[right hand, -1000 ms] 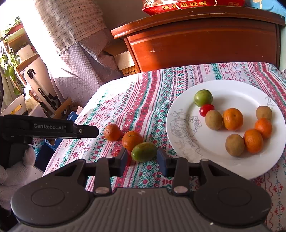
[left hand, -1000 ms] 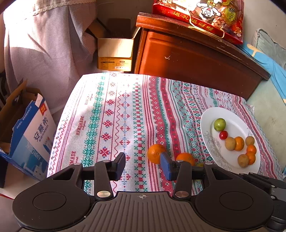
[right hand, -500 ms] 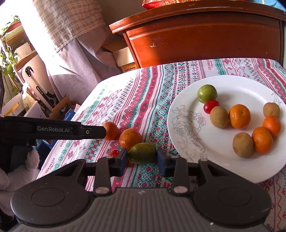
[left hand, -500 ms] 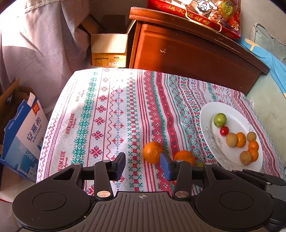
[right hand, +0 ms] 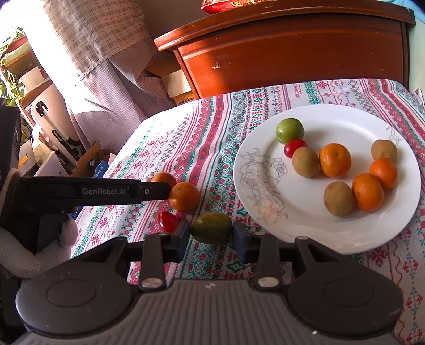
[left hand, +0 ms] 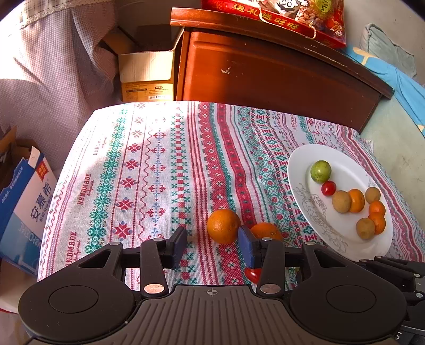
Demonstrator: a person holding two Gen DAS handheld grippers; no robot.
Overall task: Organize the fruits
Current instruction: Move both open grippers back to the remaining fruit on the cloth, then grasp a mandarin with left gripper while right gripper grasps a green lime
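A white plate (left hand: 297, 169) (right hand: 345, 238) on the patterned tablecloth holds several fruits: a green one (right hand: 289, 130), a cherry tomato, oranges and brown ones. Two oranges lie loose on the cloth (left hand: 223, 225) (left hand: 266, 231), also in the right wrist view (right hand: 184, 196). A loose cherry tomato (right hand: 168, 221) lies beside them. My left gripper (left hand: 212, 248) is open and empty, just short of the nearer orange. My right gripper (right hand: 211, 237) has its jaws on either side of a green fruit (right hand: 211, 227), close to its sides; the fruit rests on the cloth.
A wooden cabinet (left hand: 265, 69) stands behind the table with a red snack bag (left hand: 279, 13) on top. Cardboard boxes (left hand: 146, 71) and a blue carton (left hand: 24, 204) sit off the table's left edge. The left gripper's body (right hand: 87, 192) crosses the right wrist view.
Both grippers have moved forward a little toward the loose fruits. The right gripper's jaws now flank the green fruit more closely. No fruit has moved.
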